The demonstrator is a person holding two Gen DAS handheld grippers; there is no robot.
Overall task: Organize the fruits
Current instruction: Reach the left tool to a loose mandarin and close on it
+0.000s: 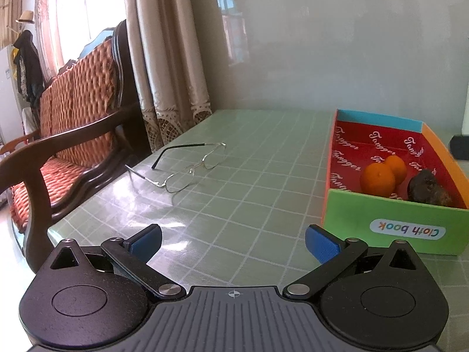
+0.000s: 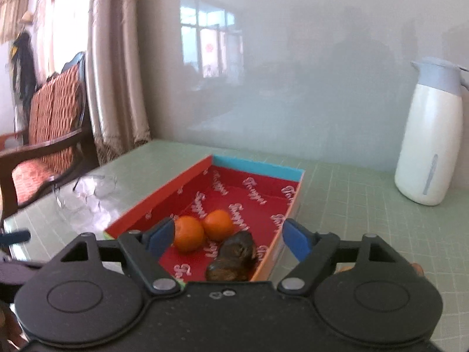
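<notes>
Right tongs (image 2: 225, 236) released over box (image 2: 288, 205), nothing gripped.
Two oranges (image 2: 189, 233), dark fruit (image 2: 234, 252) in box just ahead; left tongs (image 1: 233, 242) spread wide, empty. Looks nearly done.

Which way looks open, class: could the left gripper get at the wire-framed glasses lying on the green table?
Probably yes: the left gripper is open, and only bare table lies before the wire-framed glasses.
</notes>
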